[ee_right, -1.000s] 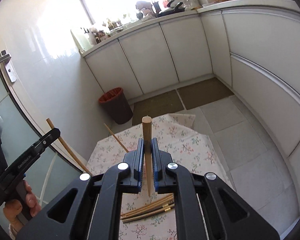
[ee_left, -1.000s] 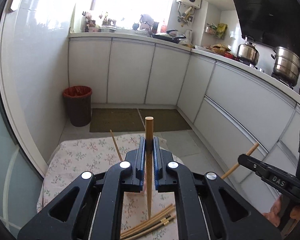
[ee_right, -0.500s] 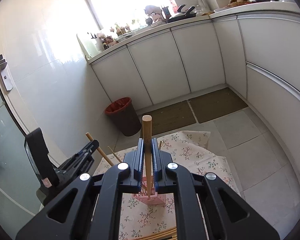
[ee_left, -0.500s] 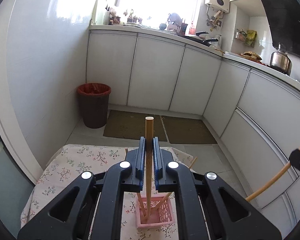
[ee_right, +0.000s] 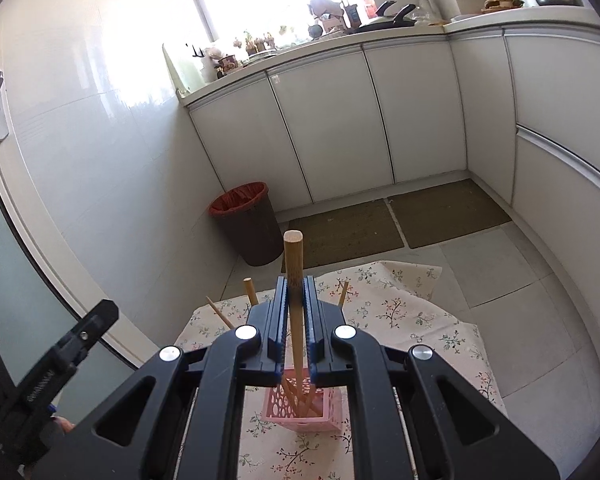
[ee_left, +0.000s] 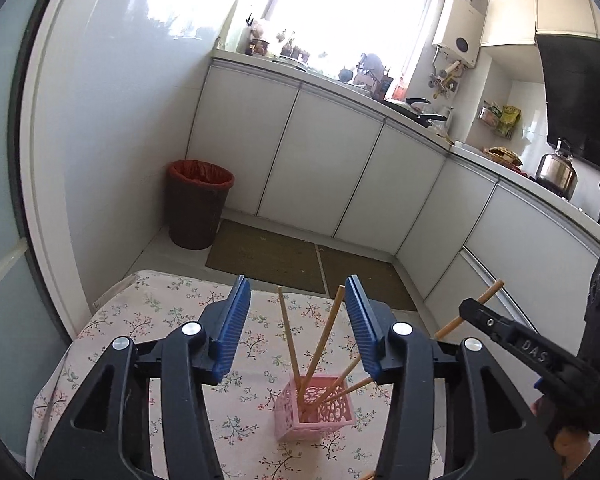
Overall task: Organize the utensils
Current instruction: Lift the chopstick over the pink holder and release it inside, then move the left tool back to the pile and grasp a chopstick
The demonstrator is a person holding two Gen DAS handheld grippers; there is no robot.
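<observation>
Thin wooden chopsticks (ee_left: pixel 323 342) lean in pink lattice basket (ee_left: pixel 315 408).

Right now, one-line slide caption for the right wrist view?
Right gripper holds a chopstick upright above the pink basket of chopsticks on a floral tablecloth.

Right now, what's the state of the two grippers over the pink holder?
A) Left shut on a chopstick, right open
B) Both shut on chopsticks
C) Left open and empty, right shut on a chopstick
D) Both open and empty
C: the left gripper has its jaws spread wide with nothing between them above the pink holder, while the right gripper clamps an upright chopstick.
</observation>
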